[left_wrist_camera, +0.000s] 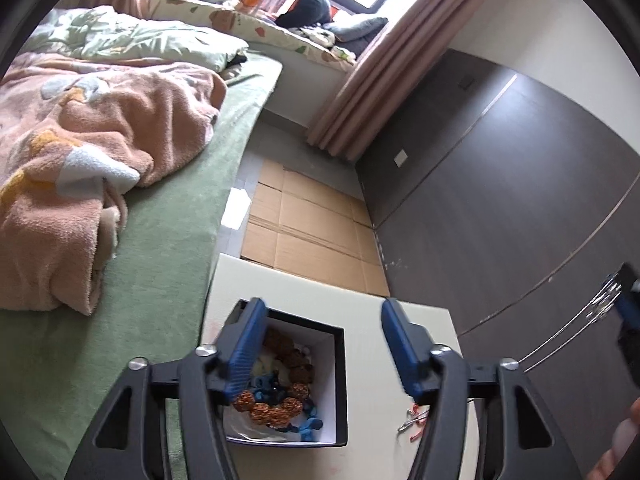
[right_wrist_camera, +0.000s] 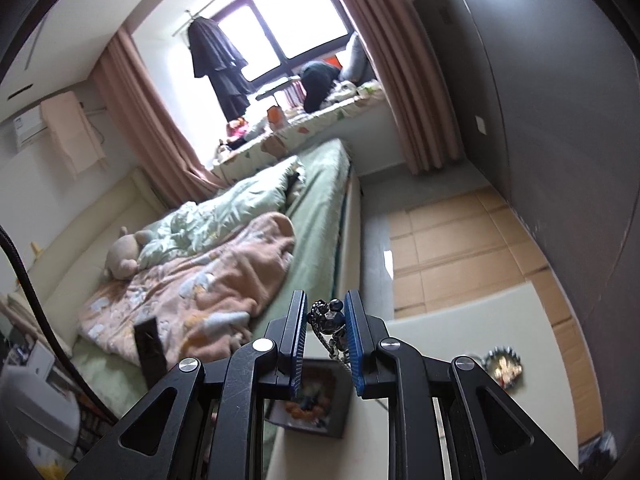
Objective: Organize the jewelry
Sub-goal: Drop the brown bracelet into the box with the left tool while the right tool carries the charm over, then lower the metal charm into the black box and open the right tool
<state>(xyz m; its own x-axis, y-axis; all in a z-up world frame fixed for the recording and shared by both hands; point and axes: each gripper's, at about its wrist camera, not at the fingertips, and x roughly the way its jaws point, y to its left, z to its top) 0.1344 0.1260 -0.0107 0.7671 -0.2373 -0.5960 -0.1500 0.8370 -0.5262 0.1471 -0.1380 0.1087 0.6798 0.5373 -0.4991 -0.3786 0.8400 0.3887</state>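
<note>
My left gripper (left_wrist_camera: 322,304) stands open above a dark box (left_wrist_camera: 340,380) with a white inside, on a pale table (left_wrist_camera: 376,344). In the box lie a brown beaded bracelet (left_wrist_camera: 288,400) and blue beads (left_wrist_camera: 310,426); nothing is between the blue pads. My right gripper (right_wrist_camera: 326,300) is shut on a dark beaded pendant (right_wrist_camera: 332,316), whose silver chain (right_wrist_camera: 334,348) hangs down between the jaws, above the box (right_wrist_camera: 336,420). In the left wrist view the right gripper (left_wrist_camera: 624,308) shows at the right edge with the chain (left_wrist_camera: 604,296).
A small red and silver clip (left_wrist_camera: 412,420) lies on the table right of the box. A round toothed ornament (right_wrist_camera: 502,364) sits near the table's right side. A bed with a pink blanket (left_wrist_camera: 80,168) borders the table on the left. Cardboard (left_wrist_camera: 312,232) covers the floor beyond.
</note>
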